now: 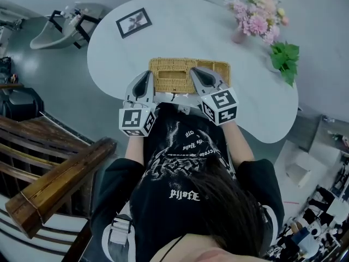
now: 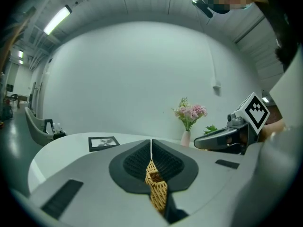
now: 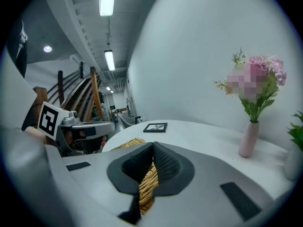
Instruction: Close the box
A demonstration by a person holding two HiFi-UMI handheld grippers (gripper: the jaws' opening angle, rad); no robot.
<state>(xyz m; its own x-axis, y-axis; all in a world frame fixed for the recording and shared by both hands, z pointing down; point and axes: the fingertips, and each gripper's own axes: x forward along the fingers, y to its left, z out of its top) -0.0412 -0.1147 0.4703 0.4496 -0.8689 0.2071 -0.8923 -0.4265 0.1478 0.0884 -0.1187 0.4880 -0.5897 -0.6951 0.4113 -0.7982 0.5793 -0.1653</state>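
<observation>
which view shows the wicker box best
The head view: the wicker box is seen from above, nearly whole, only its near edge covered. Each gripper view shows just a strip of its weave clamped between the jaws.

The head view is looking steeply down onto the table (image 1: pixel 218 42) from above the person. Both gripper views are sitting low and close, facing across it; all three are sharing the flowers (image 1: pixel 253 16).
</observation>
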